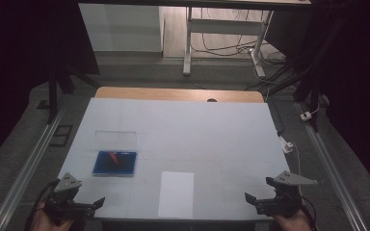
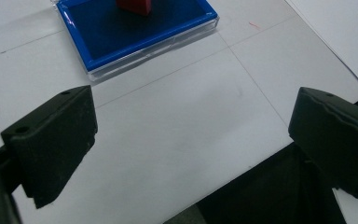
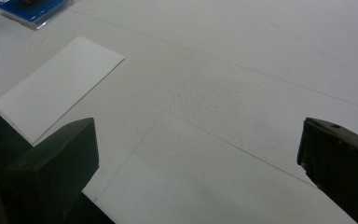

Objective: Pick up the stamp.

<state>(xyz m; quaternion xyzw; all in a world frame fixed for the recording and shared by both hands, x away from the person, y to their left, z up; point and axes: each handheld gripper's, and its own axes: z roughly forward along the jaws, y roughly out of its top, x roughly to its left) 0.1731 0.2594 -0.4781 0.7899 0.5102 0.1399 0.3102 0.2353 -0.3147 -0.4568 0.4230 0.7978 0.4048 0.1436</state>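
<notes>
Both matte black tongs (image 1: 99,202) (image 1: 250,198) gape, released — beyond lie a glossy blue tray (image 1: 115,163) and flat white sheet (image 1: 176,194).

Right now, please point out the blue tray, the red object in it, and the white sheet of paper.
blue tray (image 1: 101,168): high view, on its front left rim.
red object (image 1: 112,157): high view, on its middle.
white sheet of paper (image 1: 176,193): high view, on its centre.

We're looking over a white-covered table (image 1: 212,130) with a light wooden far edge (image 1: 178,94). Beyond it, a lit patch of pale floor (image 1: 221,43) holds a white metal desk frame (image 1: 189,43) and tangled dark cables (image 1: 270,57). Grey carpet (image 1: 9,159) and metal rails (image 1: 26,166) flank us; the sides sit in darkness.
</notes>
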